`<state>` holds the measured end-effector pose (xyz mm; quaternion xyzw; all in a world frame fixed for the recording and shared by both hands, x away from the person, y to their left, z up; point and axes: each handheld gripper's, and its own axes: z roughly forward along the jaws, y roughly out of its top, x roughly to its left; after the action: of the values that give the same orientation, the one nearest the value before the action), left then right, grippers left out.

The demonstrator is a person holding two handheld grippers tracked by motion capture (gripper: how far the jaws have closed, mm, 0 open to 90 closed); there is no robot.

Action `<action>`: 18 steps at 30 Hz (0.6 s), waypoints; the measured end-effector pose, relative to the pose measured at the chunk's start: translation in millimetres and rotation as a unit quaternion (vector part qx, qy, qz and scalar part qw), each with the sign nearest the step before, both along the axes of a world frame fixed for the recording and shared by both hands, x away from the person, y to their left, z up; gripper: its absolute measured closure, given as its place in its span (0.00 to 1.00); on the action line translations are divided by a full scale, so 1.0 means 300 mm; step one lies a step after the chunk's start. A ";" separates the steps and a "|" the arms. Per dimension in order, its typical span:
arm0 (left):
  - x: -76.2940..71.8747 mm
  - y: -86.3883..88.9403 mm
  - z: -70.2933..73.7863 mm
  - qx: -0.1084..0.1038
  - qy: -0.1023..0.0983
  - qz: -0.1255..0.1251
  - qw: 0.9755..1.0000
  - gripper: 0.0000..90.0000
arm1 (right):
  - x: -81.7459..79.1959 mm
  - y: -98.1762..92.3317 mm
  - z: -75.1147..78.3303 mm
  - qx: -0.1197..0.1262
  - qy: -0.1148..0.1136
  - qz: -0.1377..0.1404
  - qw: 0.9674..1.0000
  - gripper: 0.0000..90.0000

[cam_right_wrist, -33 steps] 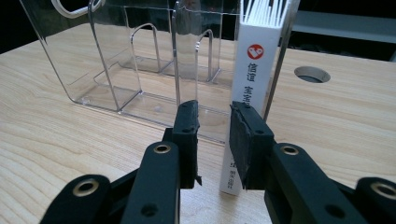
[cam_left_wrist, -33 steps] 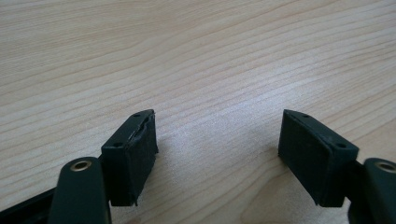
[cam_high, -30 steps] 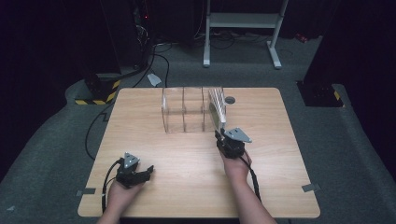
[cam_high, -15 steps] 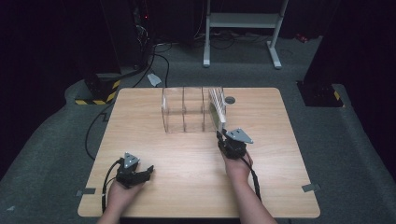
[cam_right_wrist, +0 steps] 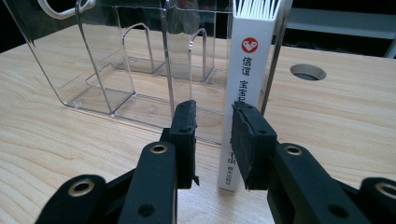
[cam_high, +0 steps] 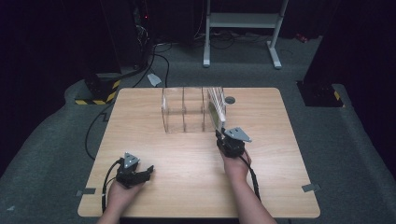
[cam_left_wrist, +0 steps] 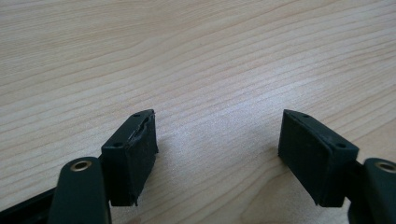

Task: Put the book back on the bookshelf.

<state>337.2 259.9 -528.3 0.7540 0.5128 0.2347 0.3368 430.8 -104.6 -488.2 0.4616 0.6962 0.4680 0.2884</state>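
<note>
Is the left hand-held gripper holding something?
No, the left hand-held gripper is open, with bare wooden table between its jaws.

Left hand [cam_high: 120,192]: low at the near-left of the high view, forearm entering from the bottom edge | left gripper [cam_left_wrist: 217,140]: jaws spread wide, nothing between them | right hand [cam_high: 236,164]: extended forward of the left | right gripper [cam_right_wrist: 214,135]: jaws partly apart, narrow gap, gripping nothing

Pale wood-grain surface [cam_high: 187,154] with a smooth, faintly shiny finish. Clear glossy plastic organiser [cam_right_wrist: 126,65]. White book [cam_right_wrist: 245,84] with a smooth paper spine. Matt black fingers [cam_left_wrist: 133,151].
</note>
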 end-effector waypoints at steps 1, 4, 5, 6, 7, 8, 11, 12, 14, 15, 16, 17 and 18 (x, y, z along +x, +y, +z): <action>0.000 0.000 0.000 0.000 0.000 0.000 1.000 0.31 | 0.001 0.003 0.000 0.001 0.000 0.000 1.000 0.78; 0.000 0.000 0.000 0.000 0.001 0.000 1.000 0.31 | 0.003 0.008 0.001 0.000 0.000 0.000 1.000 0.78; 0.000 0.000 0.001 0.000 0.001 0.000 1.000 0.31 | 0.003 0.009 0.001 0.000 -0.001 0.001 1.000 0.78; 0.000 0.000 0.001 0.000 0.001 0.000 1.000 0.31 | 0.003 0.011 0.001 0.002 -0.001 0.000 1.000 0.78; 0.000 0.000 0.001 0.000 0.001 0.000 1.000 0.31 | 0.004 0.012 0.001 0.001 -0.001 0.000 1.000 0.78; 0.000 0.000 0.000 0.000 0.001 0.000 1.000 0.31 | 0.005 0.012 0.001 0.001 -0.003 0.001 1.000 0.78; 0.000 0.000 0.000 0.000 0.001 0.000 1.000 0.31 | 0.008 0.012 0.003 0.000 -0.003 0.002 1.000 0.78; 0.000 0.000 0.000 0.000 0.001 0.000 1.000 0.31 | 0.008 0.013 0.004 -0.001 -0.002 0.002 1.000 0.78; 0.000 0.000 0.001 0.000 0.002 0.000 1.000 0.31 | 0.009 0.014 0.005 0.001 -0.001 0.001 1.000 0.77; 0.000 0.000 0.000 0.000 0.001 0.000 1.000 0.31 | 0.010 0.014 0.005 0.001 -0.002 0.002 1.000 0.77; 0.000 0.000 0.000 0.000 0.001 0.000 1.000 0.31 | 0.012 0.014 0.005 0.000 -0.002 0.002 1.000 0.77; 0.000 0.000 0.000 0.000 0.000 0.000 1.000 0.31 | 0.014 0.014 0.005 0.002 -0.003 0.003 1.000 0.77; 0.000 0.000 0.000 0.000 0.000 0.000 1.000 0.31 | 0.014 0.015 0.005 0.005 -0.003 0.003 1.000 0.77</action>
<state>337.2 259.9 -528.4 0.7538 0.5130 0.2347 0.3369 435.1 -100.1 -486.6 0.4593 0.6945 0.4739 0.2865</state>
